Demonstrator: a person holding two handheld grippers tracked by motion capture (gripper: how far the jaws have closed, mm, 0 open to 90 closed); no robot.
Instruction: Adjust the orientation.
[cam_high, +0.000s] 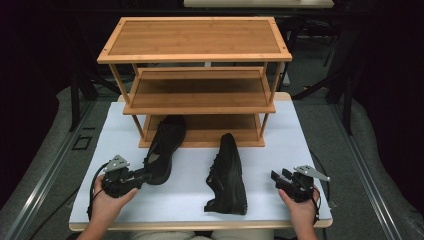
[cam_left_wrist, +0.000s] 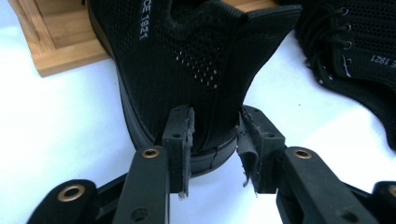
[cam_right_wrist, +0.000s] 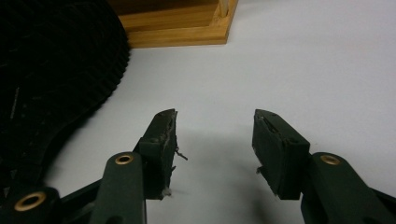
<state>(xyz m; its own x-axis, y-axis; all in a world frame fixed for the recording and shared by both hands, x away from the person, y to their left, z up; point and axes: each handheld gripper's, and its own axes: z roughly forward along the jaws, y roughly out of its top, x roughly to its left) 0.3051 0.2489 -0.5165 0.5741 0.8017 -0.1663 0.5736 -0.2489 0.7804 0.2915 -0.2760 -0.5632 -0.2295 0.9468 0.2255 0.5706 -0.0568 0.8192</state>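
Nearest the table's front edge, the right gripper (cam_high: 278, 178) rests on the white tabletop (cam_high: 280, 135) with its jaws standing apart and nothing between them; the right gripper view shows bare white surface in the gap, with the ribbed sole of the right-hand black shoe (cam_right_wrist: 51, 74) just off to one side. That shoe (cam_high: 228, 175) lies tipped on its side near the front, its long axis running front to back and slightly slanted, its toe towards the front edge.

The left gripper (cam_high: 142, 175) has its jaws either side of the heel of the left-hand black shoe (cam_high: 165, 147). From above, the tips merely meet the heel; the left gripper view reveals more: worn, frayed pads (cam_left_wrist: 180, 140) flank the heel (cam_left_wrist: 215, 135) closely, and whether they press on it I cannot tell. It also shows the black mesh upper, small perforations and white lettering by the collar.

This shoe stands upright, heel towards the person, toe pointing away and a little right, resting on the bottom shelf of the three-tier bamboo shoe rack (cam_high: 195, 55) at the table's far side.
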